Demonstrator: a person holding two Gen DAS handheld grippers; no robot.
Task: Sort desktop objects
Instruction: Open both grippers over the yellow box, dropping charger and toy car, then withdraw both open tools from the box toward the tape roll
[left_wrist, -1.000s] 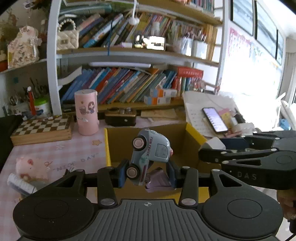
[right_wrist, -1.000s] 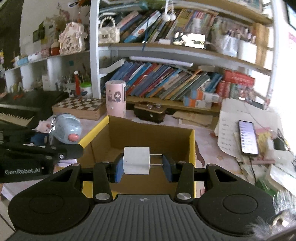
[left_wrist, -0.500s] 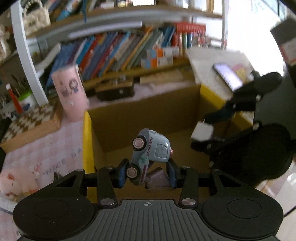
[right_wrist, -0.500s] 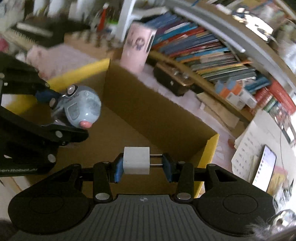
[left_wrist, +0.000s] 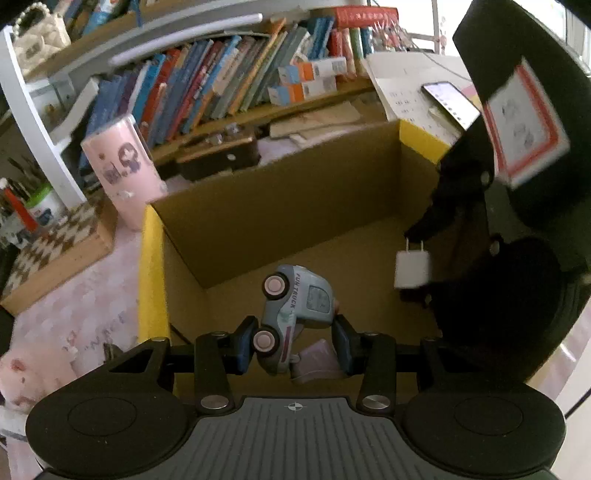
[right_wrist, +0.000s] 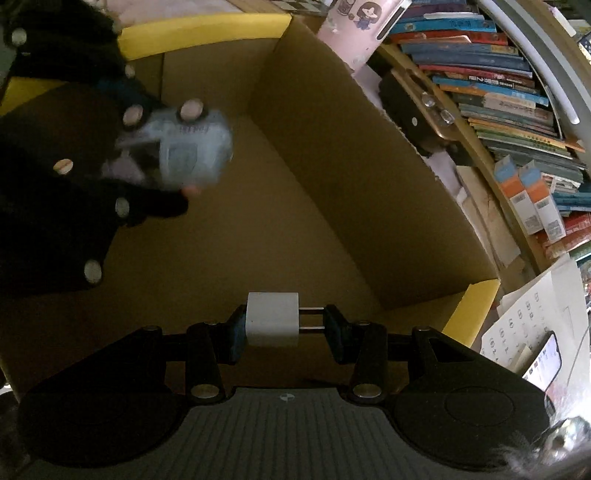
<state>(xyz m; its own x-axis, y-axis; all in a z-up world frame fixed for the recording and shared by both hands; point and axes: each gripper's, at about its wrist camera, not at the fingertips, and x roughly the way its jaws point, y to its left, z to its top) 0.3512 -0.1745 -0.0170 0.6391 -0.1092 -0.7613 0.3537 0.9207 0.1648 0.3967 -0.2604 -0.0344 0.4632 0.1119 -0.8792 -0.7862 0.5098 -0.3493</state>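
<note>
Cardboard box (left_wrist: 295, 192) below was bare inside — nothing sorted yet. My left gripper (left_wrist: 293, 341) clamped the toy truck (left_wrist: 295, 306), my right gripper (right_wrist: 282, 325) the white charger (right_wrist: 272, 319); both hung over it, unreleased.

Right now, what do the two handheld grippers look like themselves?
Both are matte black. The left gripper has a ribbed grey body, round black discs at each side, silver screws and dark blue finger pads. The right gripper is built the same; from the left camera a white label with a red border shows on it.
</note>
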